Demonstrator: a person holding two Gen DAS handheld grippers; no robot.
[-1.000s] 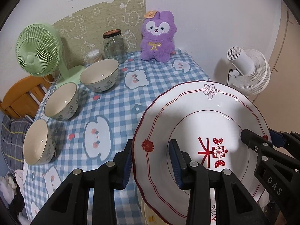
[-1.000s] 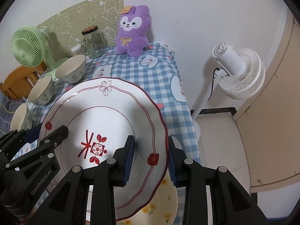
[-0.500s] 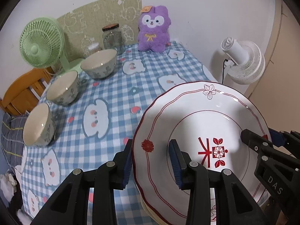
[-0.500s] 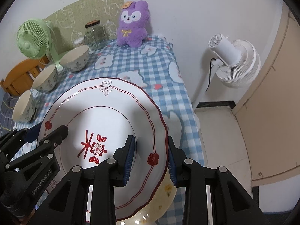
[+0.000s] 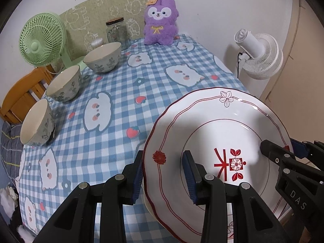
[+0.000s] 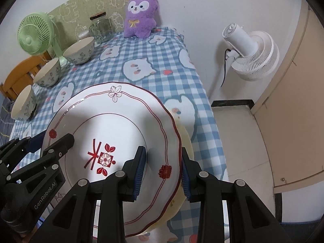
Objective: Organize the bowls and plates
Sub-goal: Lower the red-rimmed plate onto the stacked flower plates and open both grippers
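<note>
A white plate with red trim [image 5: 212, 125] [image 6: 113, 121] is held above the table's near right corner. My left gripper [image 5: 164, 174] is shut on its left rim and my right gripper [image 6: 162, 172] is shut on its right rim. Under it lies a cream plate with yellow flowers [image 6: 187, 139], mostly hidden. Three floral bowls stand in a row at the table's left: near [image 5: 36, 121], middle [image 5: 64, 83] and far [image 5: 103, 56]; they also show in the right wrist view, starting with the near bowl [image 6: 24, 105].
The table has a blue checked cloth [image 5: 129, 85]. At its back stand a green fan [image 5: 42, 40], a glass jar [image 5: 117, 30] and a purple plush rabbit [image 5: 160, 22]. A white floor fan [image 6: 251, 54] stands right of the table. A wooden chair [image 5: 18, 99] is at left.
Both grippers with the red-trimmed plate have pulled back toward the table's near edge and risen a little; the bowls and plush look farther away. The grip on the plate is unchanged.
</note>
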